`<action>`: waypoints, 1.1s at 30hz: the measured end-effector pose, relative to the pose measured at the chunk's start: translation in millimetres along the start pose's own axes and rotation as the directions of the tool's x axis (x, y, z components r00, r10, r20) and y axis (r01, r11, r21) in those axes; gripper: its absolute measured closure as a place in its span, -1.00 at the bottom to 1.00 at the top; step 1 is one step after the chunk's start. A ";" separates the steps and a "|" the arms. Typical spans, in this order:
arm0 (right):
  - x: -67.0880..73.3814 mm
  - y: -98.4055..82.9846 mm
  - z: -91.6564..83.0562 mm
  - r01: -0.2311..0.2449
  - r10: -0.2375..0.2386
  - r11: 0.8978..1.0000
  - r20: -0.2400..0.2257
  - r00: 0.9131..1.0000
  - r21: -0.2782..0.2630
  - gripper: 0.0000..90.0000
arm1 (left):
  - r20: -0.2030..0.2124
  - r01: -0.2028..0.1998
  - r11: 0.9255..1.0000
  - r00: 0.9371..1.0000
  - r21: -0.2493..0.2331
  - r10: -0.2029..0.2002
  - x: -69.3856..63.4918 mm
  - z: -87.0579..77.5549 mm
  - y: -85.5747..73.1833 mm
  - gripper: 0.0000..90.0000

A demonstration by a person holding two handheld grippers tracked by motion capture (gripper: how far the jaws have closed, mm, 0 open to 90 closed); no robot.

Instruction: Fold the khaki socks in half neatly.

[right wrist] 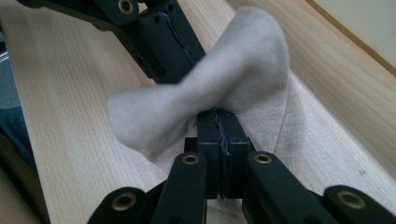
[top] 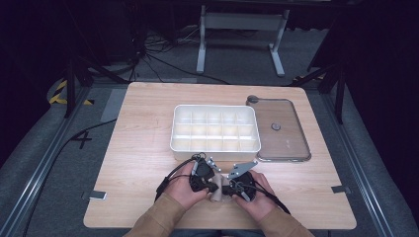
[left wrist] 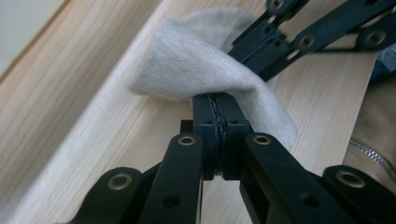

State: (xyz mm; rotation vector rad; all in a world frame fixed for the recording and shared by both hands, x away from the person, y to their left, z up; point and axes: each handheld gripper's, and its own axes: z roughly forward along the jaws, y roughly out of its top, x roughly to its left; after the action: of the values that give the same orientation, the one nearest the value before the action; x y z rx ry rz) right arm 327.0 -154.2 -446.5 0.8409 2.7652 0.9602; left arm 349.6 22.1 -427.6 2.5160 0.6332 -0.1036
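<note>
Table's [top: 148, 197] near edge: both grippers pinch sock [left wrist: 196, 70]

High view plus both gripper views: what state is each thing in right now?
Beige knit sock: bunched, pinched from both sides, near the table's front edge.
Left gripper: shut on the sock.
Right gripper: shut on the sock.
White plastic compartment box: open, compartments look empty.
Clear flat lid: off, beside the box.

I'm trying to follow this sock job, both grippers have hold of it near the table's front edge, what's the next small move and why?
Probably a short lift and carry toward the white divided box. Both the left gripper and the right gripper are clamped on the beige sock, which sits bunched between them low over the table, and the box's compartments look empty just beyond the hands.
</note>
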 end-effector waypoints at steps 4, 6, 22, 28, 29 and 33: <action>1.8 0.1 0.0 0.012 -0.012 1.000 0.009 1.000 0.001 0.98 | -0.004 -0.006 1.000 1.000 -0.008 0.006 -1.9 -0.8 0.6 0.97; 2.8 0.4 -0.9 0.021 -0.021 1.000 0.012 1.000 0.002 0.97 | -0.008 -0.009 1.000 1.000 -0.005 0.009 -1.2 -1.4 0.3 0.97; -13.9 -3.0 -42.1 -0.042 0.042 0.999 0.035 0.999 -0.003 0.93 | 0.003 0.020 1.000 1.000 -0.008 -0.020 3.8 -0.2 1.0 0.92; -29.0 -12.6 -50.2 -0.090 0.087 0.995 0.073 0.994 0.049 0.95 | 0.008 0.016 1.000 1.000 -0.007 -0.016 4.3 -1.0 2.4 0.91; -30.2 -13.9 -49.4 -0.097 0.093 0.994 0.069 0.993 0.059 0.95 | 0.010 0.021 1.000 1.000 -0.009 -0.020 4.1 -0.6 2.6 0.91; -31.3 -15.9 -43.4 -0.104 0.100 0.989 0.046 0.994 0.107 0.94 | 0.013 0.021 1.000 1.000 -0.013 -0.021 3.4 0.6 3.2 0.91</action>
State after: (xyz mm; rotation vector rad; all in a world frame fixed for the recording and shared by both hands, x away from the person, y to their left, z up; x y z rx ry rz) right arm 334.6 -204.8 -424.0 1.0157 2.7854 0.8018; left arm 354.2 20.9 -427.2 2.4951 0.6531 -0.1225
